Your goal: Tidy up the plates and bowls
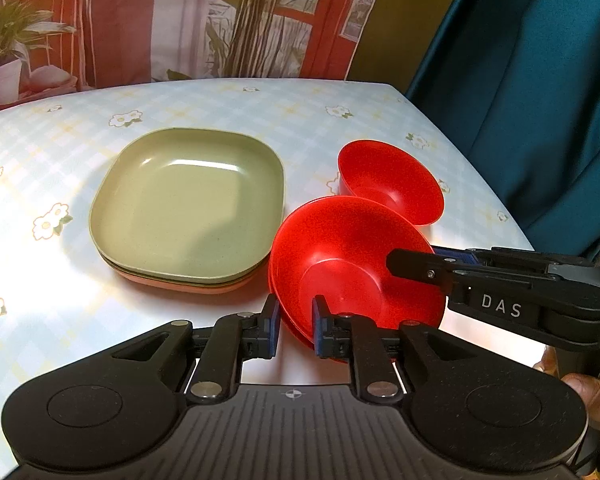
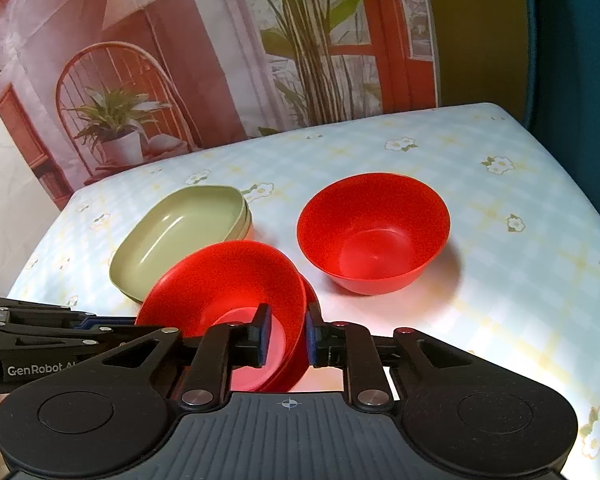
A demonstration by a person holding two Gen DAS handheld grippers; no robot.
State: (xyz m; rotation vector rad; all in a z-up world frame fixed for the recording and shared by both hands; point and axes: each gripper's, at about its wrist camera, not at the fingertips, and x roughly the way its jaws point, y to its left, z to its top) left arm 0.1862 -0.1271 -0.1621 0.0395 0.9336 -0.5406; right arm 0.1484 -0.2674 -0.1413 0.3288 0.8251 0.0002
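Observation:
Nested red bowls (image 1: 340, 272) are tilted just above the table, also in the right wrist view (image 2: 228, 280). My left gripper (image 1: 296, 330) is shut on their near rim, one finger inside and one outside. My right gripper (image 2: 286, 338) is shut on the rim on the opposite side; it shows in the left wrist view (image 1: 416, 264). A single red bowl (image 2: 374, 232) stands upright on the table beyond, also in the left wrist view (image 1: 392, 180). A stack of square plates, green on top (image 1: 188, 204), lies to the left, also in the right wrist view (image 2: 180, 236).
The table (image 1: 60, 152) has a pale checked cloth with flowers. Its right edge (image 1: 480, 160) borders a teal curtain (image 1: 540, 80). A printed backdrop hangs behind the far edge. My right hand (image 1: 580, 392) shows at lower right.

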